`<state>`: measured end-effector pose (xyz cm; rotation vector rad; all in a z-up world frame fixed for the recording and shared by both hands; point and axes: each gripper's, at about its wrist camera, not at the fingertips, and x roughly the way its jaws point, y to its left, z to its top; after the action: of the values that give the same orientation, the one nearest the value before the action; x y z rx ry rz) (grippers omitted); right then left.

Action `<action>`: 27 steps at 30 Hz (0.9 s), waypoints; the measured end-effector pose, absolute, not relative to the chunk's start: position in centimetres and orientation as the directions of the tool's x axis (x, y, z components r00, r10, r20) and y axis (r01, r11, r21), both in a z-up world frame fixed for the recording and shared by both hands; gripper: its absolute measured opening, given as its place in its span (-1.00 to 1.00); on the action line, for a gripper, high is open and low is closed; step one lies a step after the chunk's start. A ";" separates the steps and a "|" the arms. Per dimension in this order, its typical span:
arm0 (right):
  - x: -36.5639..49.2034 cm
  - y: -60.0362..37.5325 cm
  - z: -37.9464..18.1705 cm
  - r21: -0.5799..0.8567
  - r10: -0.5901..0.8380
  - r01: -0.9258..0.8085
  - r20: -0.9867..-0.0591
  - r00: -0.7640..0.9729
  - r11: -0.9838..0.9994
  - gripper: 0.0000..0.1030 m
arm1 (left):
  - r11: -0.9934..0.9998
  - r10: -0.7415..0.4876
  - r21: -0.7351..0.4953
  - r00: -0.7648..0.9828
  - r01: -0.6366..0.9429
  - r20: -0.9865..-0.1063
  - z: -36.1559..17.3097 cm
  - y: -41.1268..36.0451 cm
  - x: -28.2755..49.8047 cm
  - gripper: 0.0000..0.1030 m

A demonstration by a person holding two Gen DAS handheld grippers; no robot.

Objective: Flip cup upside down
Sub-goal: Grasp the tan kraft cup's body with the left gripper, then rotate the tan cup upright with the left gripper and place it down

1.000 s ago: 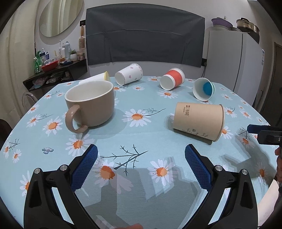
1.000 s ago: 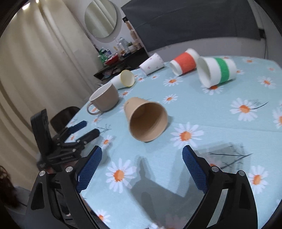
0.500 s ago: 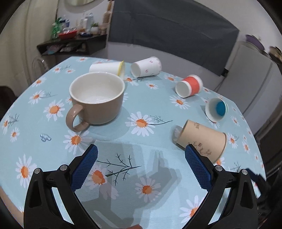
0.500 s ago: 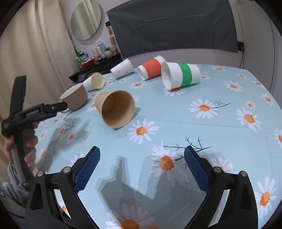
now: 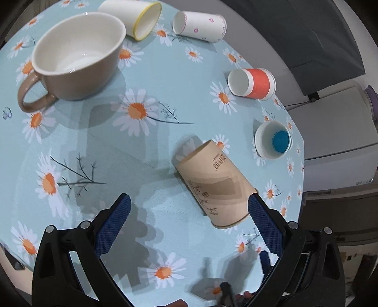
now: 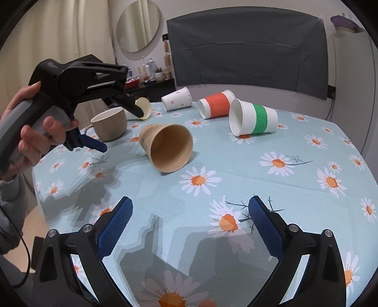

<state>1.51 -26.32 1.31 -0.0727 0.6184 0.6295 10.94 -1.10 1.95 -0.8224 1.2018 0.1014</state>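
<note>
Already both grippers hang open over a table of tipped cups, nothing gripped.

Seemingly the left gripper (image 5: 189, 212) is raised and tilted down over the kraft paper cup (image 5: 213, 185), jaws spread wide enough to straddle it; I judge this cup, lying on its side near the middle of the tablecloth (image 5: 99, 151) with its mouth toward the near right edge, to be the one to flip. The right gripper (image 6: 190, 216) waits low and near, equally wide, holding nothing. Every container visible looks empty: the beige mug (image 5: 75, 61) stands upright at far left, while the yellow-rimmed cup (image 5: 135, 17), hearts cup (image 5: 200, 22), red cup (image 5: 254, 82) and green-banded cup (image 6: 254, 118) lie sideways.
</note>
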 end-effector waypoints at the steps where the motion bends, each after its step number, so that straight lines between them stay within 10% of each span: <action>1: 1.5 -26.3 1.4 0.120 0.535 -0.576 -0.558 0.635 0.809 0.83 | 0.693 -0.377 -0.525 0.373 -0.493 -0.848 1.7 -1.3 11.3 0.89; 17: 0.0 -27.2 1.9 0.138 0.617 -0.635 -0.459 0.639 0.760 0.84 | 0.518 -0.487 -0.501 0.242 -0.693 -0.839 -1.0 -1.7 16.0 0.86; 21: -0.5 -27.5 2.1 0.135 0.631 -0.645 -0.429 0.647 0.752 0.84 | 0.538 -0.468 -0.476 0.222 -0.696 -0.855 -1.5 -1.6 17.4 0.18; 27: -0.9 -27.4 2.2 0.118 0.638 -0.658 -0.418 0.646 0.744 0.84 | 0.577 -0.451 -0.509 0.271 -0.639 -0.850 -0.5 -1.5 18.4 0.16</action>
<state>-0.91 -27.37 2.20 -0.0460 0.4577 0.7376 18.41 -1.52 -0.50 -1.0305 1.3588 0.1629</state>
